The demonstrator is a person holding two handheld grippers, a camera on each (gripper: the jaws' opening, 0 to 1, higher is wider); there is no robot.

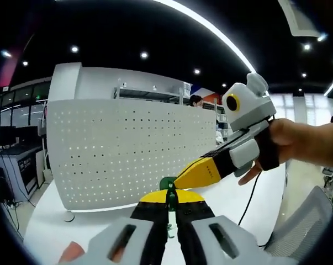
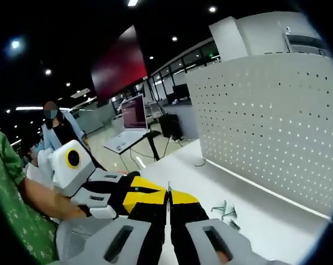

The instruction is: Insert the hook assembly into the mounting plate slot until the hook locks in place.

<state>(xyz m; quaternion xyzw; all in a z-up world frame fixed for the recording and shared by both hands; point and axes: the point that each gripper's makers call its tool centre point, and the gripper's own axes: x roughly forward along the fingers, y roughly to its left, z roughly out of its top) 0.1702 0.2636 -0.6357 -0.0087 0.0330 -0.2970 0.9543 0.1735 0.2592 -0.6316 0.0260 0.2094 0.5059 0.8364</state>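
White perforated mounting plate [image 1: 127,154] stands upright on the table [image 2: 276,232], hook still uninserted. Left tongs [image 1: 170,200] clenched on the green-topped hook [image 1: 168,184]; right tongs [image 2: 168,207] pinched on its wire. Next: carry it forward, align with a slot.

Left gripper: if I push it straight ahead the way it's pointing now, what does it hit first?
Probably the right gripper, whose yellow tip crosses just beyond the left gripper and the green hook in its jaws. Behind that stands the white perforated panel. Depth is hard to judge through the fisheye.
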